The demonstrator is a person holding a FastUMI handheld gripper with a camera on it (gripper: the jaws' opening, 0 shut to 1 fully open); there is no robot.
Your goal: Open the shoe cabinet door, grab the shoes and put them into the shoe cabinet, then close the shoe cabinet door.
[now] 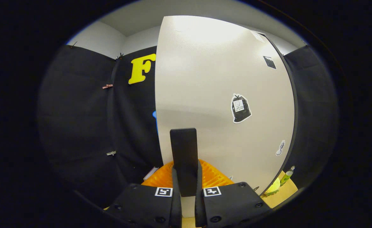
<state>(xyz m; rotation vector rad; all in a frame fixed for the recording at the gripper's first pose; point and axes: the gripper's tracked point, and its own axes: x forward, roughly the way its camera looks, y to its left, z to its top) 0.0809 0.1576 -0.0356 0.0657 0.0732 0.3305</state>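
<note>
The white shoe cabinet door (217, 88) stands close ahead and takes up most of what I see; a few stickers are stuck on it. A black upright handle bar (183, 148) rises from between my fingers in front of the door. My gripper (186, 177) is shut on the lower part of this handle, with one finger (175, 190) pressing on its left side and the other on its right. I cannot tell from here whether the door is ajar.
An orange ribbed thing (214, 177) lies low behind the fingers at the door's foot. To the right of the door, a small green bottle (287, 175) and a yellow-green object (273, 187) sit on a tan surface (284, 194). Black cloth walls close in left and right.
</note>
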